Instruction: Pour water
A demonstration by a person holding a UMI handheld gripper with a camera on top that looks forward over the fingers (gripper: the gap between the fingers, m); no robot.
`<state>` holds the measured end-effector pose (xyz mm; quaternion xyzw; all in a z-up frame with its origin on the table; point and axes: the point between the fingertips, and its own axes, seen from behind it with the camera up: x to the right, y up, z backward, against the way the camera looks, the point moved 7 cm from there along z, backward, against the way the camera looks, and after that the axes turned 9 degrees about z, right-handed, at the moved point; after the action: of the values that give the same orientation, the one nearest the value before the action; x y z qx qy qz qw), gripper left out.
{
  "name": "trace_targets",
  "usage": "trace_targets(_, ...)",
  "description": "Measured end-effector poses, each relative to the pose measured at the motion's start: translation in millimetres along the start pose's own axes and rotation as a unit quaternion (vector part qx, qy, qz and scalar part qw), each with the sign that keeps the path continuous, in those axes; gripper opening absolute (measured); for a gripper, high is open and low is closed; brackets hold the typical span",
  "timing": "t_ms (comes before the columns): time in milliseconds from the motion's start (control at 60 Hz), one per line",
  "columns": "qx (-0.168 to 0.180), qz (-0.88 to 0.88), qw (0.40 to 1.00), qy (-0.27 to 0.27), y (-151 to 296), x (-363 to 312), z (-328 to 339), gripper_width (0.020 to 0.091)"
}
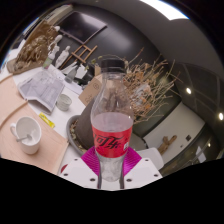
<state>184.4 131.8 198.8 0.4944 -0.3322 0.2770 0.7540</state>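
One clear plastic bottle [111, 120] with a red label stands between the gripper's [111, 166] two fingers [82, 170], each of which carries one pink pad [96, 160], so two pads in all. On the table [20, 165] beside it there is one white cup [27, 133], one smaller pale cup [64, 101], one crumpled white cloth [43, 86] and one small yellow item [47, 121] whose kind cannot be told. Two bunches of dried plants show, one [40, 42] beyond the cloth and one [150, 82] behind the bottle, and the ceiling carries two small round lights [187, 91].
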Motion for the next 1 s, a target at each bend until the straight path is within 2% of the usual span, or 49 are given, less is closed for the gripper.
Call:
trace_targets(133,-0.013,-0.189,0.979,0.077,-18,-16,-7,0.0243)
trace_targets(300,0.009,-0.304,0.942,0.143,-36,-41,-20,0.0243)
trace_targets(400,0.023,-0.322,0.932,0.164,-45,-58,-26,0.0244)
trace_targets(533,0.018,-0.340,0.922,0.182,-59,-82,-33,0.0244)
trace_targets(583,0.013,-0.343,0.920,0.186,-65,-91,-33,0.0264)
trace_targets(633,0.028,-0.342,0.922,0.177,-66,-90,-31,0.0284)
trace_targets(767,0.039,-0.339,0.924,0.172,-68,-91,-26,0.0415)
trace_targets(833,0.030,-0.339,0.925,0.171,-69,-91,-25,0.0483)
trace_targets(867,0.024,-0.341,0.924,0.172,-70,-89,-21,0.0558)
trace_targets(933,0.019,-0.343,0.924,0.170,-65,-83,-12,0.0765)
trace_targets(967,0.012,-0.342,0.925,0.166,-65,-79,-6,0.0829)
trace_targets(1000,0.007,-0.340,0.926,0.162,-61,-75,3,0.0853)
